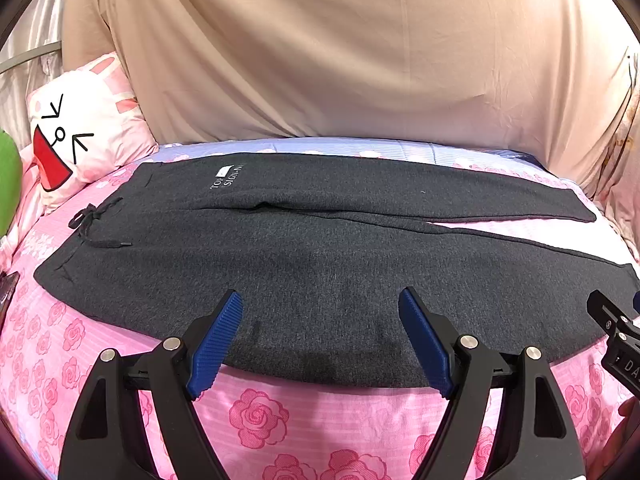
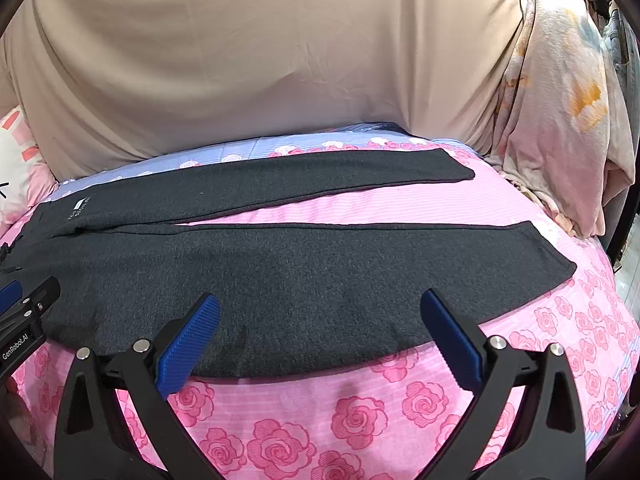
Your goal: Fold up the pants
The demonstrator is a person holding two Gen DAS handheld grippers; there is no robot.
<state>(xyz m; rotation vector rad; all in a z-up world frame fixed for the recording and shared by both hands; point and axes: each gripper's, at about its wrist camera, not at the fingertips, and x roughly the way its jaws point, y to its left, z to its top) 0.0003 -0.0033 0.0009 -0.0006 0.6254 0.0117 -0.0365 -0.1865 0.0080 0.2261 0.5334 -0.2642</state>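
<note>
Fuzzy charcoal pants [image 1: 320, 264] flat on rose-print sheet [image 1: 280, 412].

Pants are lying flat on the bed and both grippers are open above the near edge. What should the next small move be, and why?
Probably lower both grippers onto the near leg's edge and close. The pants lie spread flat, unfolded, legs apart. The left gripper and right gripper hang open over that edge, nothing between the fingers, so gripping it could start folding the near leg over the far one.
</note>
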